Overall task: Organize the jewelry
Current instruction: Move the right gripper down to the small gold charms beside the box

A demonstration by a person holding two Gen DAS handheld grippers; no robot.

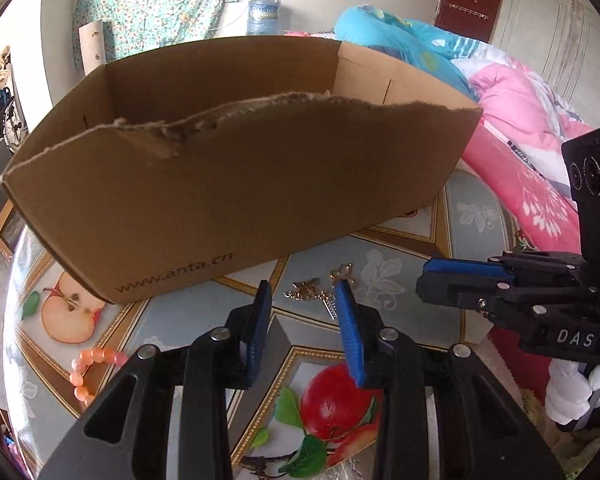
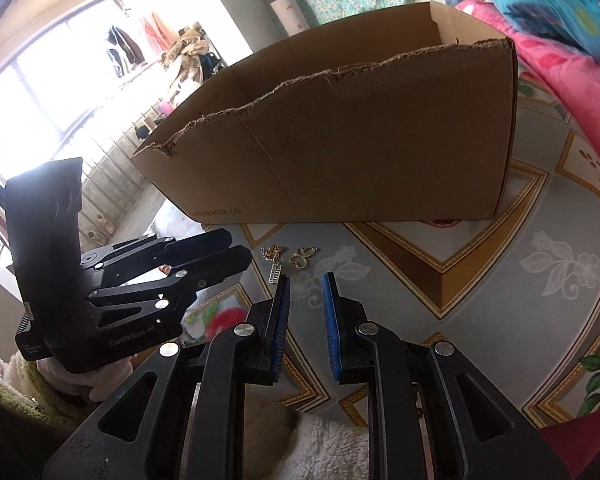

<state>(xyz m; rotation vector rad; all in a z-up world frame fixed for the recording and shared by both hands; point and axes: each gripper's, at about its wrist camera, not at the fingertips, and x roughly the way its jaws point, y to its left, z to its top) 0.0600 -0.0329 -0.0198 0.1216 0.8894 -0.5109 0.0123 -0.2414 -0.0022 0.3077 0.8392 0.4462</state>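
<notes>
torn cardboard box standing on counter, open top, ragged front rim. small gold jewelry lying on counter just in front of box, apart from it. pink bead bracelet further left on counter, near apple print. left gripper hovering low over counter, jaws partly open, nothing between them, gold pieces just beyond the tips. right gripper beside it, jaws narrowly apart, empty, pointing at the same gold pieces. pink quilt heaped behind on the right.
</notes>
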